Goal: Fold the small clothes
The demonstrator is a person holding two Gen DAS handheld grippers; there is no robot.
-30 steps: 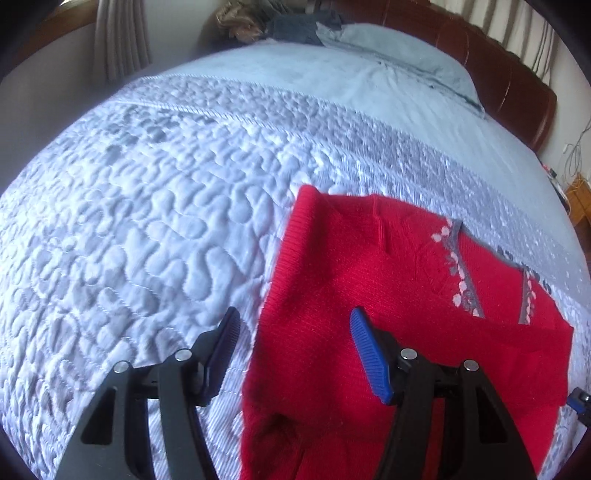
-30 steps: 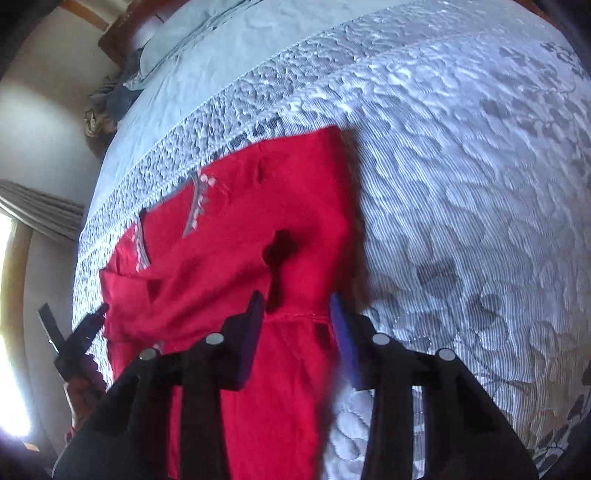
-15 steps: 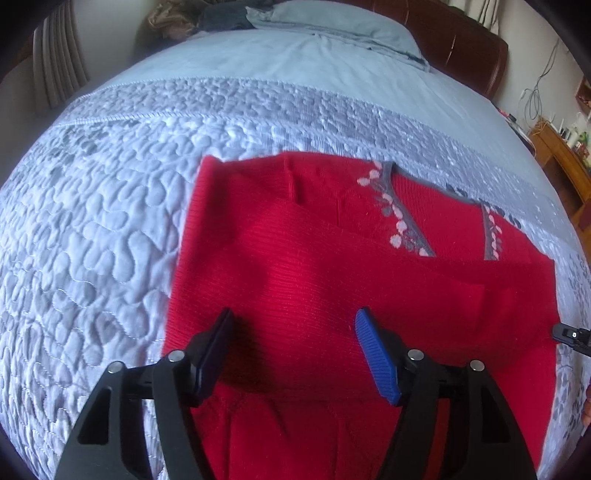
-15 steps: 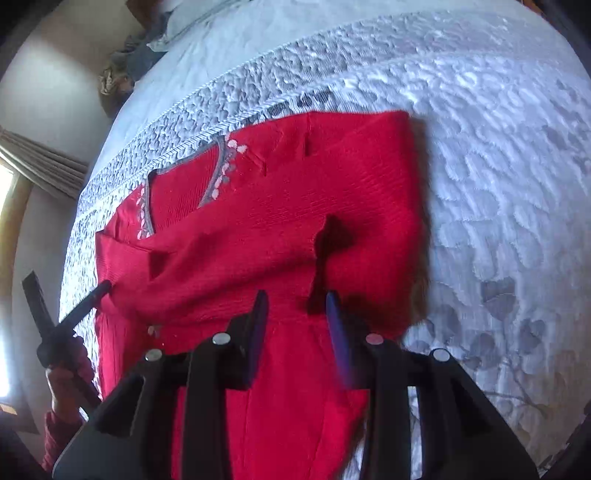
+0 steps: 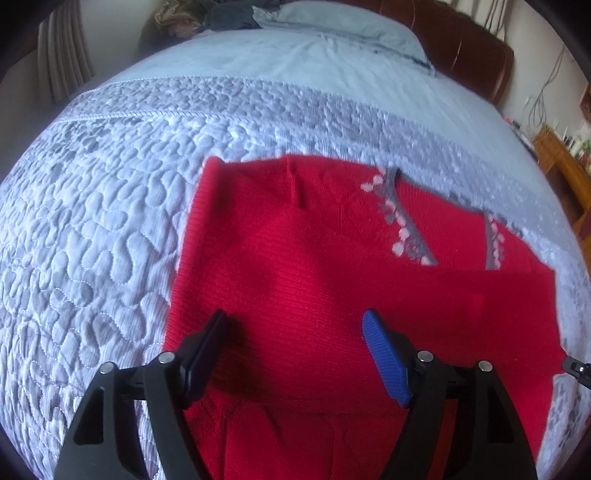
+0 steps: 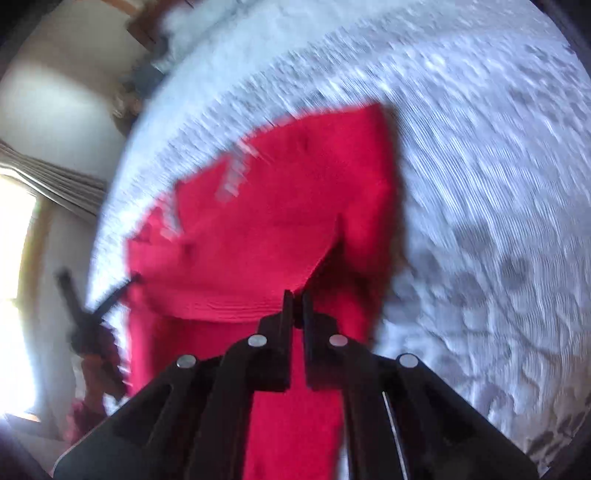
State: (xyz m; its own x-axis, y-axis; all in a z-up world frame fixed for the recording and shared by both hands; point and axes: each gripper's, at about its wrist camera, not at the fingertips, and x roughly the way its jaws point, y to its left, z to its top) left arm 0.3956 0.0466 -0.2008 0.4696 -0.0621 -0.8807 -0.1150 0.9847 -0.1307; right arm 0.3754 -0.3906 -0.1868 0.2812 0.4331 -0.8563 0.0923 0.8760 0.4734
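Note:
A small red knit sweater (image 5: 314, 266) with a grey and pink trimmed neckline (image 5: 406, 229) lies on the quilted bed, a sleeve folded across its body. My left gripper (image 5: 293, 328) is open and empty, its jaws standing wide over the folded sleeve. In the blurred right wrist view the sweater (image 6: 266, 221) lies ahead, and my right gripper (image 6: 294, 299) is shut on the edge of the folded red sleeve. The left gripper shows at the sweater's left edge (image 6: 110, 295).
The pale blue quilted bedspread (image 5: 92, 206) surrounds the sweater. A pillow (image 5: 332, 22) and a pile of dark clothes (image 5: 221, 16) lie by the brown headboard (image 5: 469, 55). A wooden cabinet (image 5: 565, 166) stands at the right. A curtain and bright window (image 6: 22, 221) are at the left.
My right gripper has closed from open onto the sleeve's edge and moves fast, blurring its view. My left gripper stays open over the sweater, shifted slightly.

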